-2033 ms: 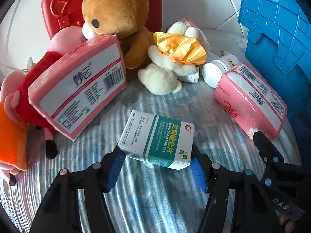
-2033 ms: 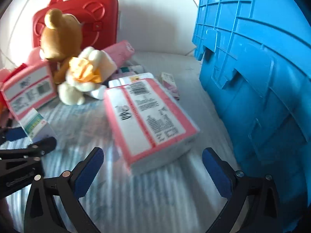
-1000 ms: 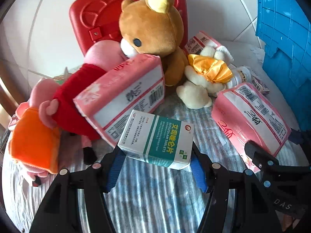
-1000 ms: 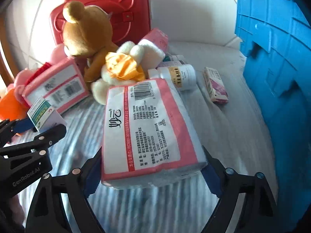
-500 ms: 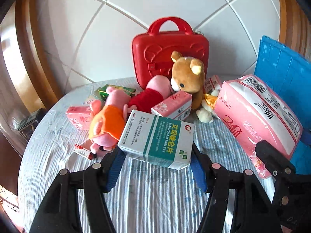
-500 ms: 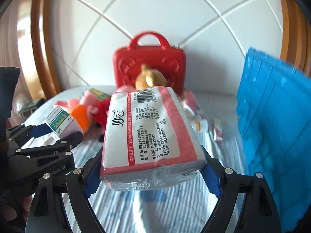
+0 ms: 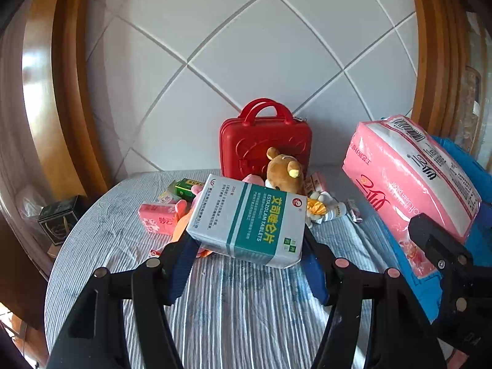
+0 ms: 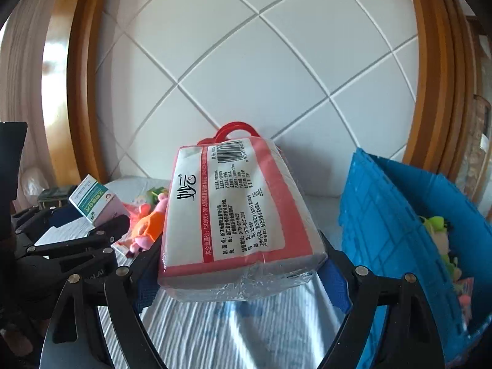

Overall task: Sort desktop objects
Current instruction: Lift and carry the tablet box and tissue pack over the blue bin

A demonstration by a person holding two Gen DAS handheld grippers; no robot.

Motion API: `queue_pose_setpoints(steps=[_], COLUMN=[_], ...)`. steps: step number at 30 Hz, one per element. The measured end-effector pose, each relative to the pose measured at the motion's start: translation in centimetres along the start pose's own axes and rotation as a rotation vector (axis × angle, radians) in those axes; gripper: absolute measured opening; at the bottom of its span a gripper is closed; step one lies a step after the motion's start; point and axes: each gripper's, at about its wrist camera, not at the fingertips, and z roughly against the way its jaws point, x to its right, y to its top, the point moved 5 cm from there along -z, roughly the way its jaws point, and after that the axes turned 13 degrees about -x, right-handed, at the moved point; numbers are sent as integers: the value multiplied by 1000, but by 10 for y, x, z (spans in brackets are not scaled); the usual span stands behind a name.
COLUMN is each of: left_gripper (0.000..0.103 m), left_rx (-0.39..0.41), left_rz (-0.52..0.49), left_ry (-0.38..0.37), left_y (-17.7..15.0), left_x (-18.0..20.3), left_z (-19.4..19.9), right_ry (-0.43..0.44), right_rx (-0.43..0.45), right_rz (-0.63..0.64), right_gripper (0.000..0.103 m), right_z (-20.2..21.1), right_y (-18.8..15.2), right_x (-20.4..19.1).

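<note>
My left gripper [image 7: 247, 256] is shut on a white and teal medicine box [image 7: 246, 220], held high above the striped tablecloth [image 7: 240, 313]. The same box [image 8: 92, 200] shows at the left of the right wrist view. My right gripper [image 8: 240, 279] is shut on a pink and white tissue pack [image 8: 233, 215], also lifted off the table. That pack [image 7: 409, 181] appears at the right of the left wrist view. A blue plastic crate [image 8: 387, 233] stands open at the right, with soft toys [image 8: 442, 240] inside.
A red case [image 7: 266, 150] stands against the white tiled wall. In front of it lie a brown teddy bear [image 7: 284, 173], pink pig toys [image 8: 147, 230], a small pink tissue pack [image 7: 156, 218], a green box [image 7: 186, 186] and small bottles [image 7: 335, 210]. A dark box [image 7: 58, 221] sits off the table's left edge.
Both grippers have risen and drawn back from the pile, each carrying its item. The toys and the red case now look smaller and farther away, and the crate's open top has come into view.
</note>
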Motion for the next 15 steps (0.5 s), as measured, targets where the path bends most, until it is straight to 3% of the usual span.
queue_pose_setpoints(steps=[7, 15], left_gripper=[62, 62], left_rx=[47, 64], left_rz=[-67, -125], left_ry=[-90, -178], left_y=[13, 20], left_x=[83, 242], left_z=[24, 36], right_ry=[-99, -198], right_rx=[52, 74], right_rz=[-52, -106], right_gripper=[87, 87], right_z=[49, 82], right_y=[2, -8], right_x=[71, 213])
